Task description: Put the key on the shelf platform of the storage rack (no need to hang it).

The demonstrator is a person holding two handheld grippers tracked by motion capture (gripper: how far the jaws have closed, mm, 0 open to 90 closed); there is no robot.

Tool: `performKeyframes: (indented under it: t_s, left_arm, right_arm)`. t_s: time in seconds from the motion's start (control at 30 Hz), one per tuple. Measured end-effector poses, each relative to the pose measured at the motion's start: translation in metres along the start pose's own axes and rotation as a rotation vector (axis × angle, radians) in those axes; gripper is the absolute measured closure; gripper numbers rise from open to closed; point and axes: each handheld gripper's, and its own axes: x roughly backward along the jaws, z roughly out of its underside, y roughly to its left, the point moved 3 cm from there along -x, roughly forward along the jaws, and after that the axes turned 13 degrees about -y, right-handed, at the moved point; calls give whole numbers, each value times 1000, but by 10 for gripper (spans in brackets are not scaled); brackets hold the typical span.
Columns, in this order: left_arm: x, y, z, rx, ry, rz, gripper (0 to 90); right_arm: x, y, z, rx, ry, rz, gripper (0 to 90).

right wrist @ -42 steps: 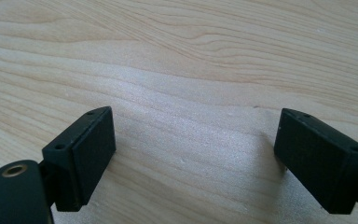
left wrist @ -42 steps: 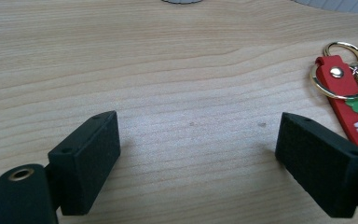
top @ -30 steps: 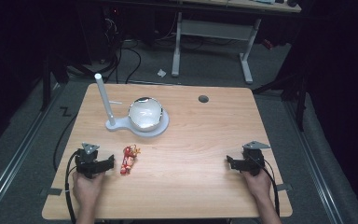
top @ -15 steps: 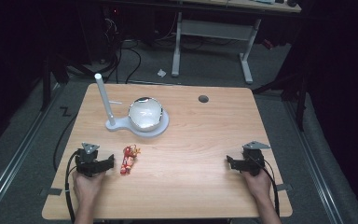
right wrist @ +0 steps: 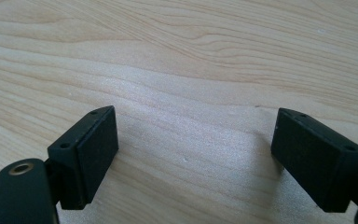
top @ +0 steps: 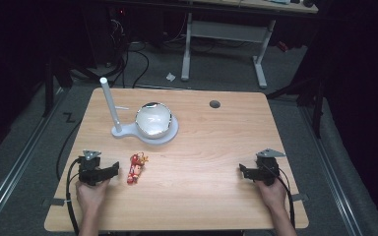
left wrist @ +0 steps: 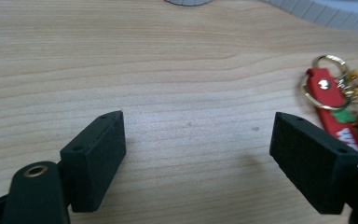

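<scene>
Keychain [top: 137,168], red with a gold ring and small charms, lies flat on the wooden table [top: 211,147] in the lower left of the high view, just right of the left gripper [top: 109,171] and apart from it. In the left gripper view it sits at the right edge [left wrist: 340,100], beside the right-hand jaw; white lettering runs along its red strap, but too little shows to read. That gripper's jaws stand wide apart with bare wood between them and grasp nothing; they have just been closing a little. One keychain, one white stand and two grippers can be counted. The white stand [top: 123,132] occupies the upper left of the table: an upright post [top: 109,105] on a flat base, with a shiny round dome [top: 153,118] beside the post. A single dark grommet hole [top: 215,104] sits near the table's far edge. At the lower right, well apart from the keychain, the right gripper [top: 242,172] rests low over the table, its jaws released and spread over bare wood [right wrist: 191,135].
</scene>
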Motion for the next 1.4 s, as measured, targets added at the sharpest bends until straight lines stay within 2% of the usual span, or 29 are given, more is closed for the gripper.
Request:
performKeyframes:
  t_s: [0.23, 0.27, 0.37, 0.5, 0.53, 0.57, 0.6, 0.67, 0.7, 0.77, 0.8, 1.03, 1.23, 1.4]
  left_arm:
    - [7, -7, -6, 29, 18, 6, 214]
    - [11, -10, -8, 27, 19, 30, 228]
    - [16, -15, -9, 41, 25, 38, 229]
    - [21, -20, -9, 37, 27, 52, 229]
    - [24, -24, -10, 43, 41, 59, 229]
    - [27, -27, -9, 61, 61, 48, 232]
    - [28, -27, -9, 42, 61, 60, 238]
    - [31, -30, -6, 56, 69, 51, 246]
    - [35, -33, -4, 42, 76, 63, 253]
    - [40, -37, -2, 48, 86, 62, 252]
    - [42, -38, 0, 32, 88, 74, 252]
    - [58, -51, 12, 12, 111, 107, 248]
    - [61, -51, 28, -39, 137, 109, 234]
    - [62, -48, 37, -47, 155, 94, 234]
  right_arm:
    - [0, 0, 0, 0, -1, 0, 145]
    - [0, 0, 0, 0, 0, 0, 145]
    - [0, 0, 0, 0, 0, 0, 146]
    - [0, 0, 0, 1, 0, 0, 146]
    - [0, 0, 0, 0, 0, 0, 146]
    - [0, 0, 0, 0, -1, 0, 146]
    - [0, 0, 0, 0, 0, 0, 146]
    - [0, 0, 0, -1, -1, -1, 149]
    - [0, 1, 0, -2, -1, -1, 151]
    - [0, 1, 0, -1, -1, -1, 151]
    - [0, 0, 0, -1, -2, -1, 151]
    - [0, 0, 0, 0, -2, -1, 152]
    - [1, 1, 0, 0, -2, -1, 152]
    - [1, 1, 0, 0, -2, -1, 152]
